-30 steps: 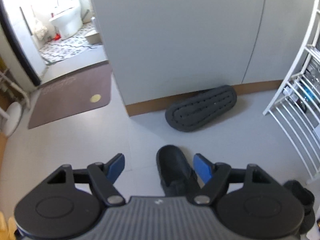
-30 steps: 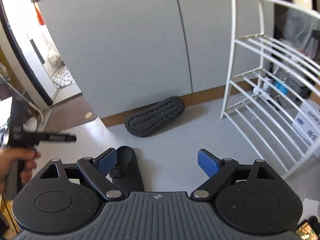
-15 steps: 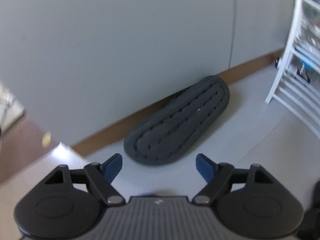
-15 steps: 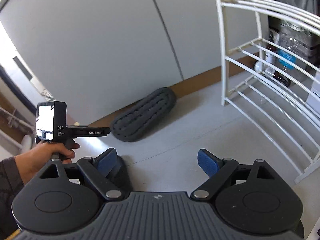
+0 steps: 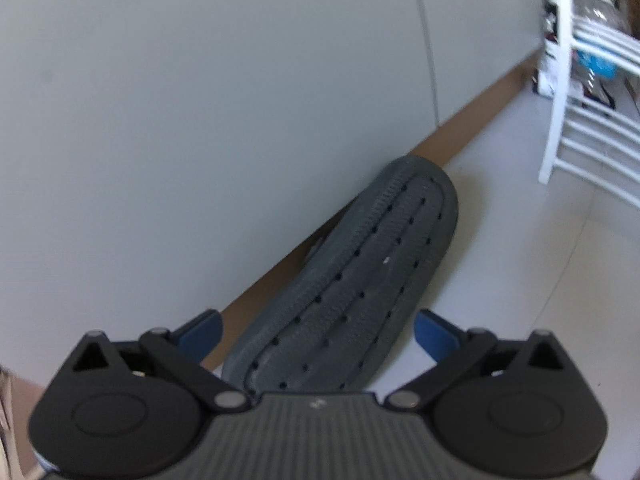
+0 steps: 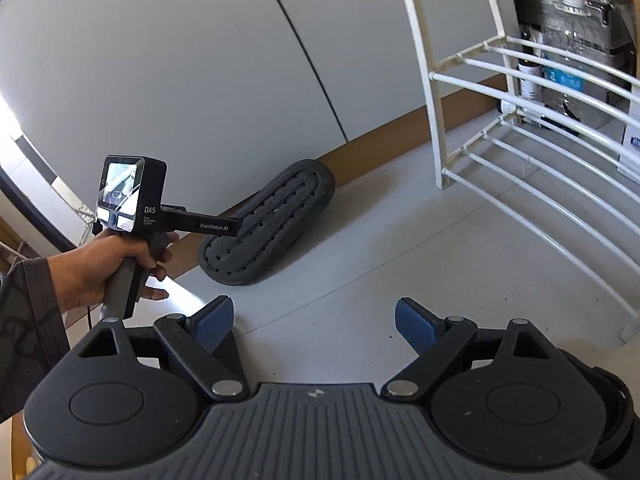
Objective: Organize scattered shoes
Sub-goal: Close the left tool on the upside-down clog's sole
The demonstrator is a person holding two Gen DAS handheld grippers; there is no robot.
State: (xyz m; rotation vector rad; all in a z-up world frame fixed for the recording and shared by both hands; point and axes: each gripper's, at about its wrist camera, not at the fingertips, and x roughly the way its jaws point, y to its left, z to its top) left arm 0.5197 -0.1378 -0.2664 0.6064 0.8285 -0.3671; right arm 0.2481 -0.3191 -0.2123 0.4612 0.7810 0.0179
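Between our left claw's (image 5: 316, 332) just-widened, still-untouching pads, we frame the sole-up dark slipper (image 5: 348, 284) propped against the wall, keeping our right claw (image 6: 314, 320) spread and empty nearby for its mate

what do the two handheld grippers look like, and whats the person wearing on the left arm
Both grippers are black with ribbed grey bodies, round pivot discs, silver bolts and blue-padded fingers. The left one's handle carries a small screen, marked DAS and GenRobot.AI. The sleeve is dark and patterned.
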